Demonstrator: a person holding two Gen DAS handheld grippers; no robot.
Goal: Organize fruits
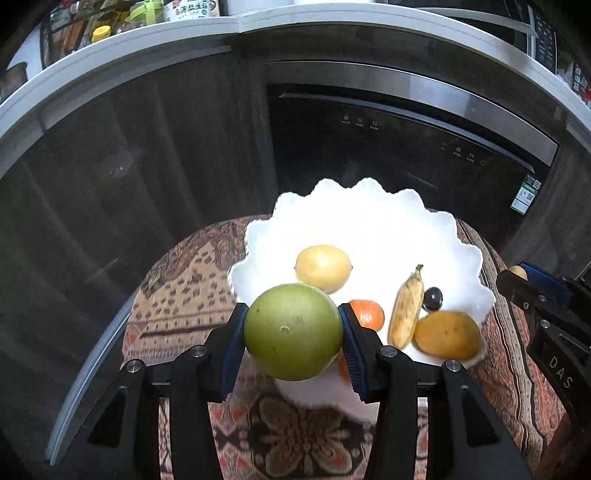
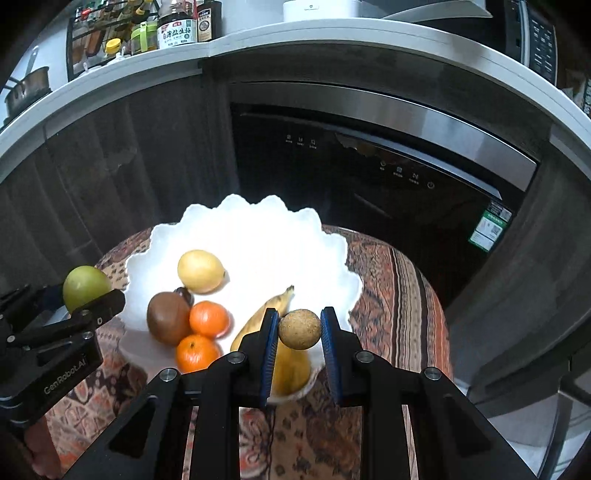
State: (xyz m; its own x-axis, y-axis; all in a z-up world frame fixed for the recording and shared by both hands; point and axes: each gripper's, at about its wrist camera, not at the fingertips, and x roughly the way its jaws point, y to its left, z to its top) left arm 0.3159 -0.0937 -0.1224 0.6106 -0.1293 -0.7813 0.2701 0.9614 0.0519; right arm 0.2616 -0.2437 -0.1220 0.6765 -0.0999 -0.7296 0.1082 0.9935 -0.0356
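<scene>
My left gripper (image 1: 293,332) is shut on a large green round fruit (image 1: 293,332), held above the near left rim of a white scalloped bowl (image 1: 369,221). Inside the bowl lie a yellow lemon (image 1: 323,267), an orange (image 1: 367,314), a small banana (image 1: 406,308), a dark grape (image 1: 432,298) and a brown kiwi (image 1: 447,334). My right gripper (image 2: 299,328) is shut on a small brown round fruit (image 2: 299,328) over the bowl's near right side (image 2: 332,258). The right wrist view shows two oranges (image 2: 208,319), the lemon (image 2: 201,271), the kiwi (image 2: 168,323) and the green fruit (image 2: 85,286) at far left.
The bowl stands on a small round table with a patterned cloth (image 2: 399,288). Behind it are dark cabinet fronts and a black dishwasher (image 2: 351,173) under a white counter (image 2: 295,33) with bottles and jars (image 2: 177,31). The floor drops away past the table edge.
</scene>
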